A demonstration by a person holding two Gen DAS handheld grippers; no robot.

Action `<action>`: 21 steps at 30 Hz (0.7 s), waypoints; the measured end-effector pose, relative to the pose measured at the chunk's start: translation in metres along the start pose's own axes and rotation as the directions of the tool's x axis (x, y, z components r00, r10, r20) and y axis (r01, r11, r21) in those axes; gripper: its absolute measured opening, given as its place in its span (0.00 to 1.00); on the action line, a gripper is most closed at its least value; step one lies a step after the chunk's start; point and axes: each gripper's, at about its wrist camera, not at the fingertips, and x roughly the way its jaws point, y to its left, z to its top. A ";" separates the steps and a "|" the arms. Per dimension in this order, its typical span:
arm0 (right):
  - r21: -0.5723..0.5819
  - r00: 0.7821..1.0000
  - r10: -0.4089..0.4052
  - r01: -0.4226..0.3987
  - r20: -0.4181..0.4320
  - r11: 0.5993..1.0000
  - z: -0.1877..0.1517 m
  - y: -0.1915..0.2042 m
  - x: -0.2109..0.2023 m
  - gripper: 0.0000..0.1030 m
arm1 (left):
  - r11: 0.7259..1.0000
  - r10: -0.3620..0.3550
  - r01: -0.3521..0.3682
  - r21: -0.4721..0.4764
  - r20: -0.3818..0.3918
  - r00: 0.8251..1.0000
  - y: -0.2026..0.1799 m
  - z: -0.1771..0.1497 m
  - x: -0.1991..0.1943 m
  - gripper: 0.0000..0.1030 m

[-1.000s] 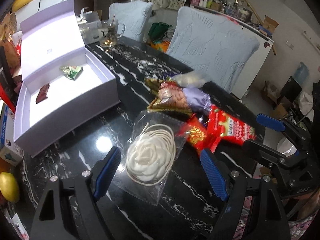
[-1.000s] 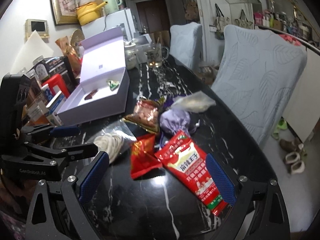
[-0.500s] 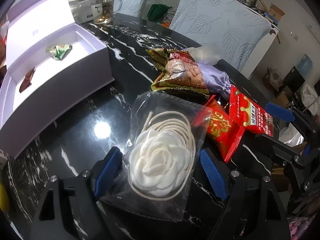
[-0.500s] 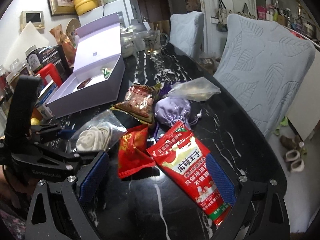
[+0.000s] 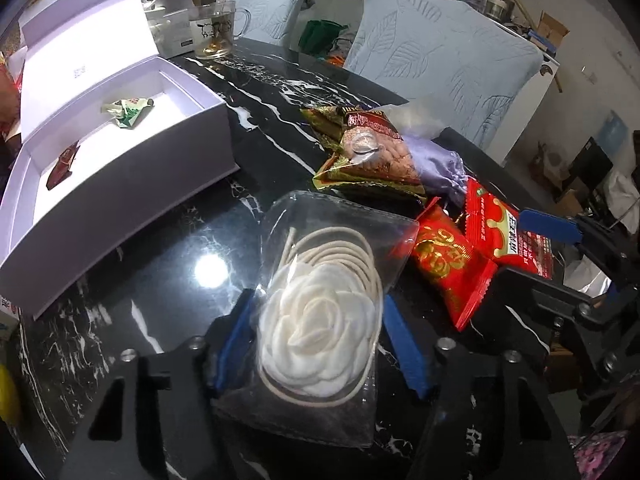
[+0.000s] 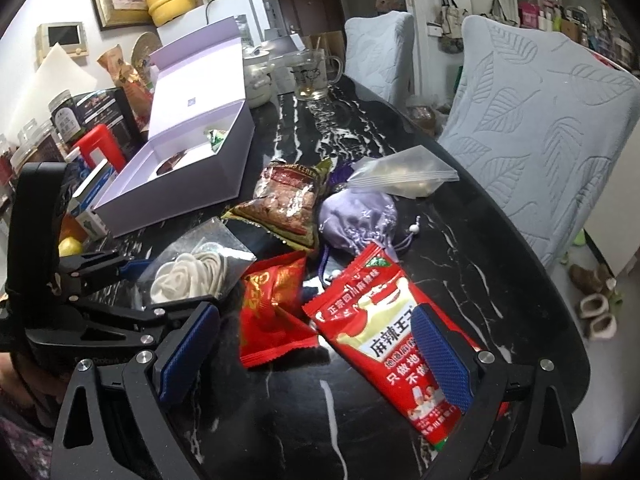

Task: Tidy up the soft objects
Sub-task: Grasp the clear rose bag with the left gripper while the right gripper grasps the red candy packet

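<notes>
Open lavender gift box at the bench edge, lid upright; inside, a green-and-white wrapped sweet and a dark red wrapped piece, well apart. Clear bag with white fabric rose and coiled cord lying on the bench, between the closing jaws of the left gripper, pads at the bag's sides; actual pressing hard to confirm. Right gripper wide open, hovering over the long red sauce packet and the small red packet, holding nothing. Beyond: peanut bag, purple drawstring pouch, zip bag, contents unclear. Glass mug behind.
</notes>
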 end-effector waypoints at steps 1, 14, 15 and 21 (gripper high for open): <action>0.002 1.000 0.005 -0.005 -0.003 1.000 0.000 0.000 0.001 0.92 | 1.000 -0.008 0.008 -0.009 0.001 1.000 0.001 -0.001 -0.001 0.59; -0.040 0.997 0.065 -0.067 -0.047 0.997 0.004 0.022 0.019 0.75 | 0.994 -0.027 0.027 -0.104 -0.005 1.000 0.022 -0.014 -0.013 0.49; -0.044 0.997 0.064 -0.067 -0.051 0.997 0.004 0.023 0.020 0.73 | 0.994 -0.028 0.027 -0.109 -0.005 1.000 0.022 -0.013 -0.013 0.49; -0.040 0.993 0.068 -0.072 -0.093 0.997 0.003 0.025 0.033 0.64 | 0.995 0.006 -0.009 -0.099 -0.030 1.000 0.014 -0.009 -0.009 0.60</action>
